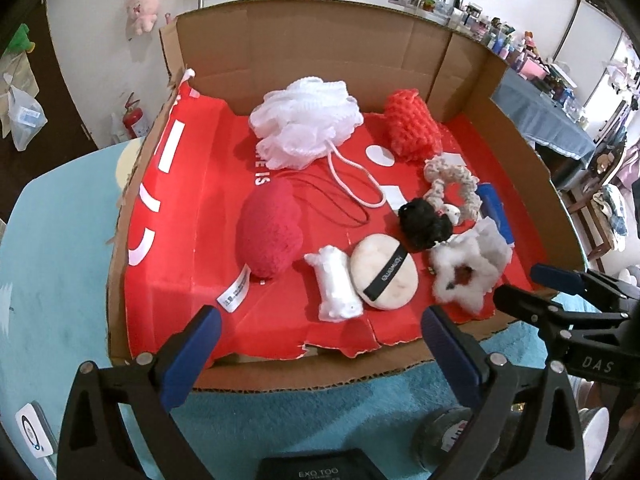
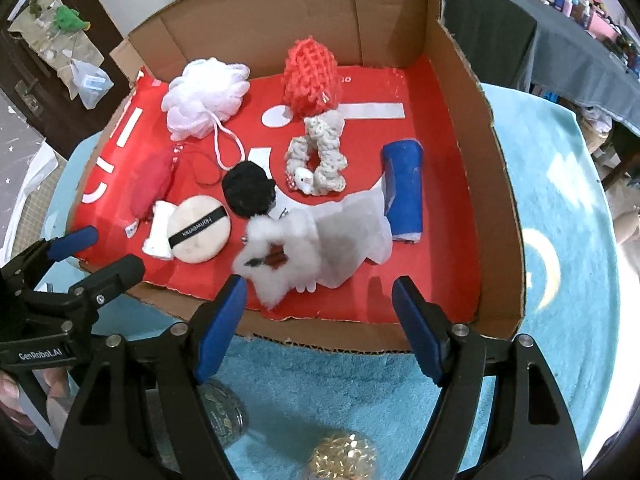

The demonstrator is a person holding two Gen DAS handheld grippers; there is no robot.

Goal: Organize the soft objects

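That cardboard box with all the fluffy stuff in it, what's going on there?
A person holds a two-finger gripper in each hand over the near edge of the cardboard box, which sits on a blue rug. Both the left gripper and the right gripper are open and hold nothing. Inside, on the red lining, lie a white bath pouf, a powder puff, a black scrunchie and other soft items, none picked up.

place: home | cues: plush toys (image 1: 142, 10) on wall, cluttered shelf (image 1: 500, 36)
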